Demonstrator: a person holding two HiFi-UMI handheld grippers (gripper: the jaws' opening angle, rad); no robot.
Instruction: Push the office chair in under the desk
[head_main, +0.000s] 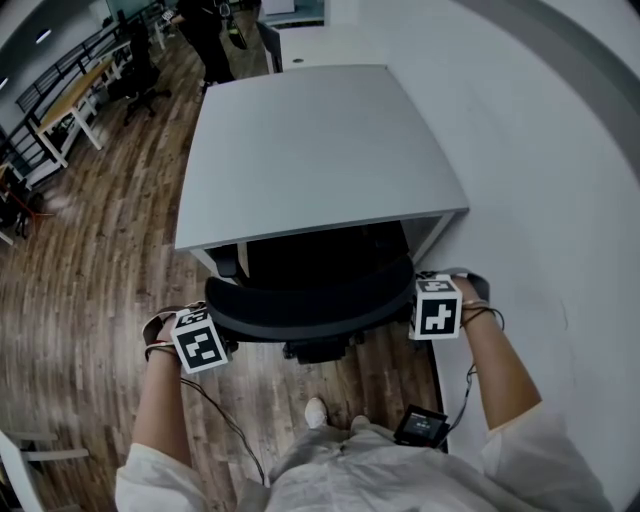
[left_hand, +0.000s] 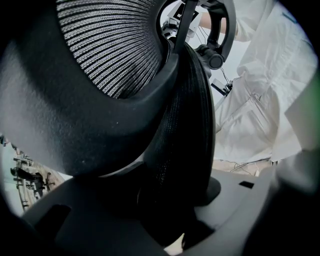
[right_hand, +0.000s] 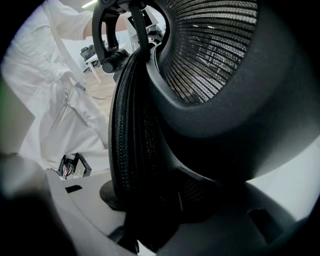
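Observation:
A black mesh office chair (head_main: 310, 298) stands at the near edge of a grey desk (head_main: 310, 150), with its seat under the top and its backrest just outside the edge. My left gripper (head_main: 218, 340) clamps the backrest's left end. My right gripper (head_main: 418, 308) clamps the right end. In the left gripper view the padded backrest rim (left_hand: 180, 125) runs down between the jaws of the left gripper (left_hand: 165, 210). The right gripper view shows the same rim (right_hand: 132, 135) pinched by the right gripper (right_hand: 150, 210). Both grippers point downward.
A white wall (head_main: 560, 180) runs close along the desk's right side. Wood floor (head_main: 90, 270) lies to the left, with other desks and a chair (head_main: 140, 80) far off. A person (head_main: 205, 35) stands beyond the desk. My foot (head_main: 316, 410) is behind the chair.

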